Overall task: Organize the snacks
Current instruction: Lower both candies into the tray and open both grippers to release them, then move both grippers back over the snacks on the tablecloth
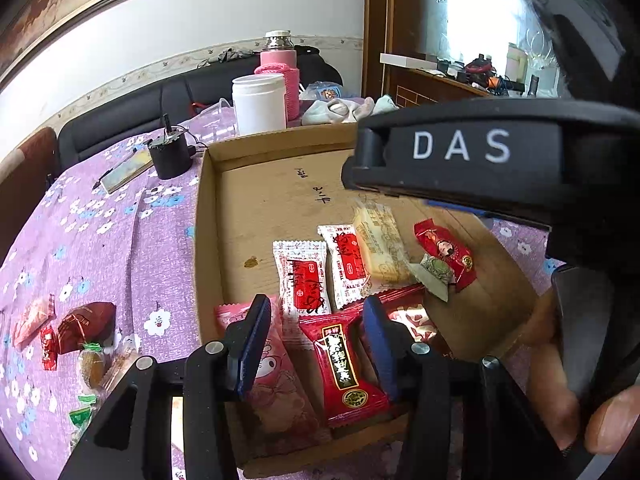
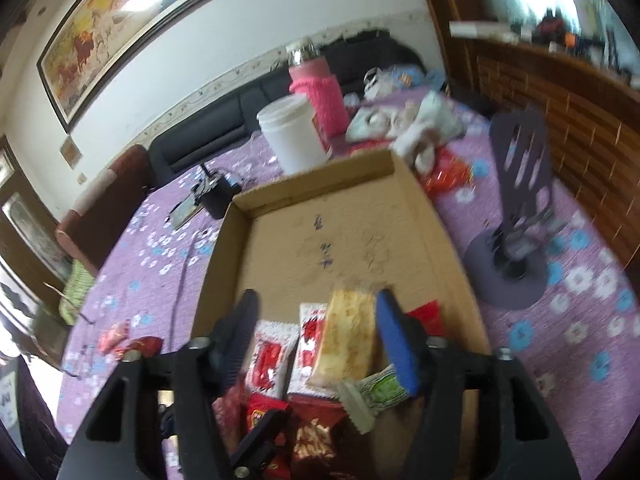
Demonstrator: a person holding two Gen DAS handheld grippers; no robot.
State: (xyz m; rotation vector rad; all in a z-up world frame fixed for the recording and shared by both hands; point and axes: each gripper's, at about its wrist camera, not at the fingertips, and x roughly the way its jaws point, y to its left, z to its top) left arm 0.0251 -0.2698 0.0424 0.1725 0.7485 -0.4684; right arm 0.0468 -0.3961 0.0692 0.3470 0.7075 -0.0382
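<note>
A shallow cardboard box (image 1: 208, 216) lies on the purple flowered tablecloth and holds several snacks. In the left wrist view, my left gripper (image 1: 316, 312) is open above a red packet (image 1: 344, 364), with a pink packet (image 1: 276, 380) under its left finger. Beyond them lie two white-and-red packets (image 1: 300, 276), a yellow packet (image 1: 380, 244), a red candy (image 1: 444, 252) and a green-and-white candy (image 1: 436, 276). In the right wrist view, my right gripper (image 2: 316, 308) is open over the box (image 2: 224, 248). The yellow packet (image 2: 348, 336) lies just inside its right finger, which is blurred.
Loose snacks (image 1: 80, 328) lie on the cloth left of the box. Behind the box stand a white jar (image 1: 260, 104) and a pink bottle (image 1: 280, 68). A black phone stand (image 2: 516, 208) is to the right. The other gripper's black casing marked DAS (image 1: 472, 148) hangs over the box's right side.
</note>
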